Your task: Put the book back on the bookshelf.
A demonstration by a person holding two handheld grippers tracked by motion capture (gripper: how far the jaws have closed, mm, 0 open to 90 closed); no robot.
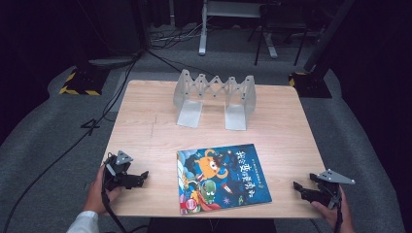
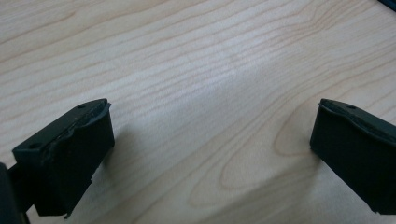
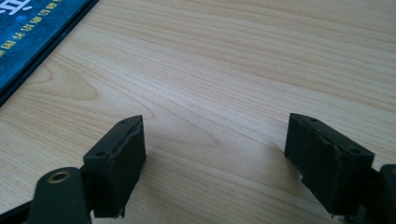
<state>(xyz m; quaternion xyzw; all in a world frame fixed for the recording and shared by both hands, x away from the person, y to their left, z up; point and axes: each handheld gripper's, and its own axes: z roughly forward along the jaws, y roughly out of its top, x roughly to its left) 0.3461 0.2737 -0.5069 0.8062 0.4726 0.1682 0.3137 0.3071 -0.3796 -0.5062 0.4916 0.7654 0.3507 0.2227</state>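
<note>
Both jaws spread and empty, the left hand-held gripper (image 1: 142,177) and right hand-held gripper (image 1: 297,187) flank a picture book (image 1: 222,177) at lower centre of the surface (image 1: 145,126).

A light wooden table with a pale, fine grain (image 1: 145,121) fills the middle of the frame and stands on a grey carpeted floor (image 1: 43,131) that runs around it on all sides. At the upper left a dark stand base edged in yellow-and-black hazard tape (image 1: 77,83) sits on the carpet with black cables (image 1: 97,121) trailing from it toward the lower left, and a matching dark base (image 1: 311,80) sits at the upper right. Along the top centre stand the white metal legs of a frame (image 1: 203,29) and a dark chair-like frame (image 1: 277,34), with blackness behind them and in both upper corners.
</note>
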